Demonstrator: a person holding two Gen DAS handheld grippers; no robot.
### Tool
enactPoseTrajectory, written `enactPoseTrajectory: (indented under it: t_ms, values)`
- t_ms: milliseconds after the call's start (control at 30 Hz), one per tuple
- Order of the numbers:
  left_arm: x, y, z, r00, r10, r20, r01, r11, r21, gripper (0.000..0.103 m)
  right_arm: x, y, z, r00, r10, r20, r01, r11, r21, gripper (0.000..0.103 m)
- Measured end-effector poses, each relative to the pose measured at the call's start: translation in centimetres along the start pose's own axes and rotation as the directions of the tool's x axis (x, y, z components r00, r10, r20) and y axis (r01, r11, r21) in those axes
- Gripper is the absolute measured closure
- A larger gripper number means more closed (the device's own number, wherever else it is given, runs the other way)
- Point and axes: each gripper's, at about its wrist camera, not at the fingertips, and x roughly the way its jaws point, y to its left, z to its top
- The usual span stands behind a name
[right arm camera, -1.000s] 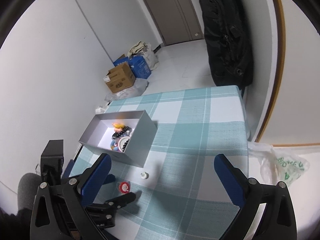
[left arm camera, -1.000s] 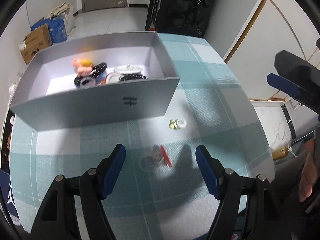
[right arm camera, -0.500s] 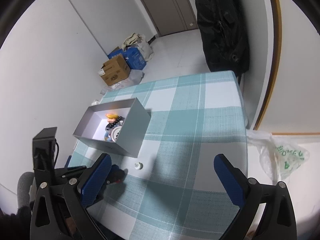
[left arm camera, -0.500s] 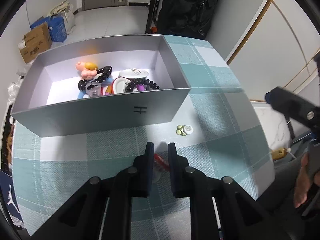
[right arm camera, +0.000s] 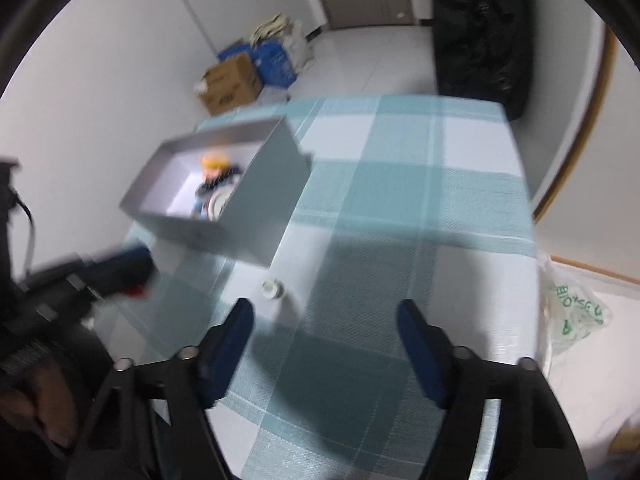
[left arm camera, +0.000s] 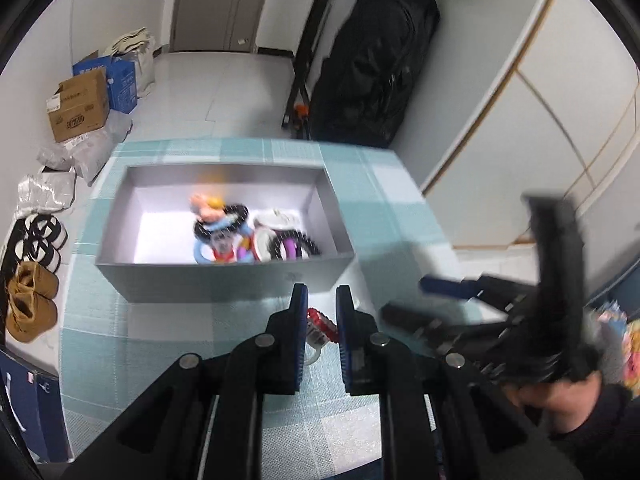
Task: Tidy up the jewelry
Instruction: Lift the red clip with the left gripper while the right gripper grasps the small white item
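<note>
Between the left gripper's (left arm camera: 322, 312) blue fingers (left arm camera: 299, 320), just in front of the grey box (left arm camera: 224, 280), sits the red-and-clear trinket (left arm camera: 318, 326), pinched tight, its clear loop dangling below. It looks light and slightly springy, a small plastic piece, so a modest squeeze across the red ridged part should carry it; the thin loop seems a poor place to grab, liable to flex or slip. The box already holds a jumble of beaded bands and colourful charms (left arm camera: 240, 232), so the drop target is right there, over the near wall. Off to the side, the right gripper (right arm camera: 326, 336) hovers over the checked tabletop (right arm camera: 400, 240), its fingers closing with nothing between them, the small white-and-green piece (right arm camera: 273, 289) lying just ahead of them. That one looks tiny and hard, probably best taken squarely across its round body.
</note>
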Motion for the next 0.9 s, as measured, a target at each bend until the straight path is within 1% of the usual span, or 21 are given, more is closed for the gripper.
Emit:
enactPoseTrajectory:
  t_ms: [67, 133, 167, 233, 300, 400, 433, 500, 533, 633, 733, 833, 900]
  values:
    - [-0.4, 0.7, 0.4, 1.0, -0.014, 0.016, 0.014, 0.999, -0.033, 0.094, 0.3, 0.8, 0.0, 1.0, -0.011, 0.007, 0.011, 0.999, -0.036, 0.034]
    - [-0.7, 1.5, 0.8, 0.999, -0.02, 0.031, 0.022, 0.997, -0.067, 0.094, 0.7, 1.7, 0.1, 1.0, -0.012, 0.009, 0.012, 0.998, -0.068, 0.039]
    - [-0.8, 1.8, 0.9, 0.999, -0.022, 0.036, 0.025, 0.997, -0.079, 0.094, 0.9, 2.0, 0.2, 1.0, -0.014, 0.007, 0.015, 0.997, -0.081, 0.044]
    - [-1.1, 2.6, 1.1, 0.999, -0.015, 0.047, 0.02, 0.995, -0.098, 0.094, 1.6, 2.7, 0.2, 0.999, -0.038, -0.001, 0.038, 0.992, -0.117, 0.05]
    - [-1.2, 3.4, 1.4, 0.999, -0.022, 0.049, 0.028, 0.992, -0.125, 0.094, 2.2, 3.6, 0.3, 0.998, -0.062, -0.01, 0.06, 0.986, -0.158, 0.063]
    - [-1.2, 4.5, 1.8, 0.998, -0.026, 0.053, 0.033, 0.988, -0.154, 0.094, 2.8, 4.8, 0.4, 0.997, -0.08, -0.008, 0.076, 0.975, -0.21, 0.075]
    - [-1.3, 4.7, 1.8, 0.998, -0.027, 0.056, 0.035, 0.987, -0.159, 0.094, 2.9, 5.2, 0.4, 0.996, -0.088, -0.005, 0.085, 0.97, -0.229, 0.077]
    - [-1.6, 5.1, 1.9, 0.998, -0.031, 0.063, 0.042, 0.984, -0.171, 0.094, 3.3, 5.8, 0.3, 0.994, -0.109, -0.01, 0.102, 0.96, -0.261, 0.088]
    - [-1.7, 5.2, 2.0, 0.997, -0.031, 0.066, 0.042, 0.984, -0.175, 0.094, 3.5, 6.1, 0.3, 0.992, -0.123, -0.02, 0.113, 0.956, -0.273, 0.092]
    - [-1.7, 5.8, 2.1, 0.997, -0.037, 0.07, 0.05, 0.979, -0.197, 0.094, 2.9, 6.7, 0.2, 0.994, -0.105, -0.012, 0.097, 0.952, -0.291, 0.092]
    - [-1.7, 6.3, 2.3, 0.997, -0.039, 0.07, 0.054, 0.975, -0.217, 0.094, 2.2, 6.7, 0.5, 0.997, -0.077, -0.009, 0.072, 0.961, -0.268, 0.092]
    - [-1.6, 6.6, 2.6, 0.996, -0.035, 0.077, 0.052, 0.973, -0.224, 0.094, 0.3, 6.7, 1.0, 1.0, 0.0, 0.026, 0.006, 0.973, -0.231, 0.092]
    - [-1.6, 6.8, 2.9, 0.996, -0.037, 0.078, 0.054, 0.972, -0.228, 0.094, -1.3, 6.8, 1.4, 0.996, 0.055, 0.068, -0.038, 0.974, -0.222, 0.092]
